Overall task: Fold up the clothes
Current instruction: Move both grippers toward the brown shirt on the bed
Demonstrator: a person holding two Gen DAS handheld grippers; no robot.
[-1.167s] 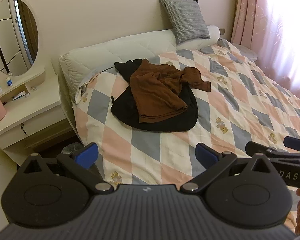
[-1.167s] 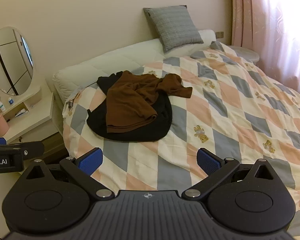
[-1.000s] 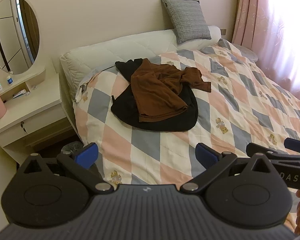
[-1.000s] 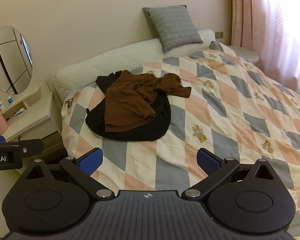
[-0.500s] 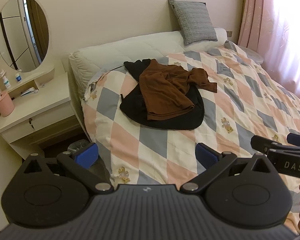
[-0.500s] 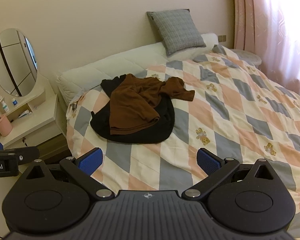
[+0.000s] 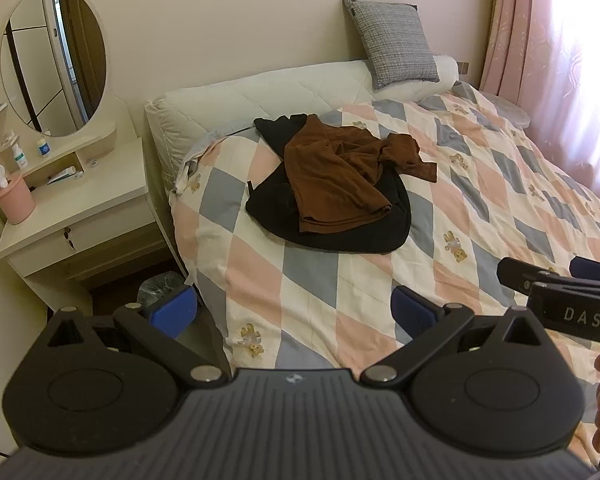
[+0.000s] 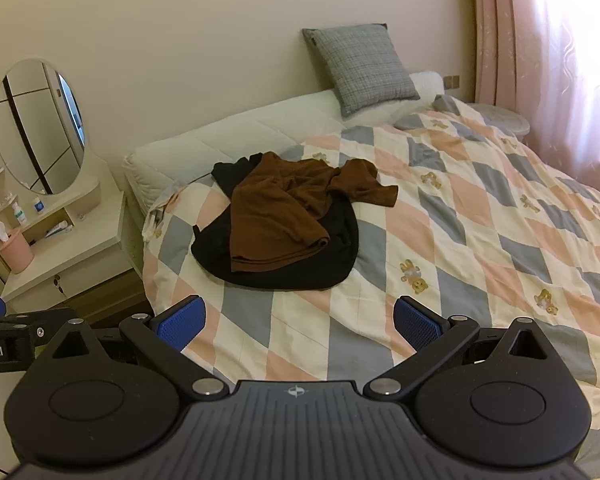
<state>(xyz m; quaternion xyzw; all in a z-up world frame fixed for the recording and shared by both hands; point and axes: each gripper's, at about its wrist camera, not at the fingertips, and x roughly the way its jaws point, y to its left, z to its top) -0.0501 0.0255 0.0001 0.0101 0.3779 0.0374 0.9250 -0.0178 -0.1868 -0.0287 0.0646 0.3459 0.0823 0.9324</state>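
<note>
2 garments: both unfolded, nothing done yet, all folding left
bed (image 7: pixel 500 216): checked quilt, clothes heaped near its pillow end, left half
black garment (image 7: pixel 340 232): bottom layer, spread flat, long axis runs from pillow end toward the grippers
brown shirt (image 7: pixel 332 176): crumpled on top of black one, sleeve (image 7: pixel 412 156) pointing right, hem toward the grippers
left gripper (image 7: pixel 294 308): jaws apart, empty, well short of clothes
right gripper (image 8: pixel 300 322): jaws apart, empty, well short of clothes
</note>
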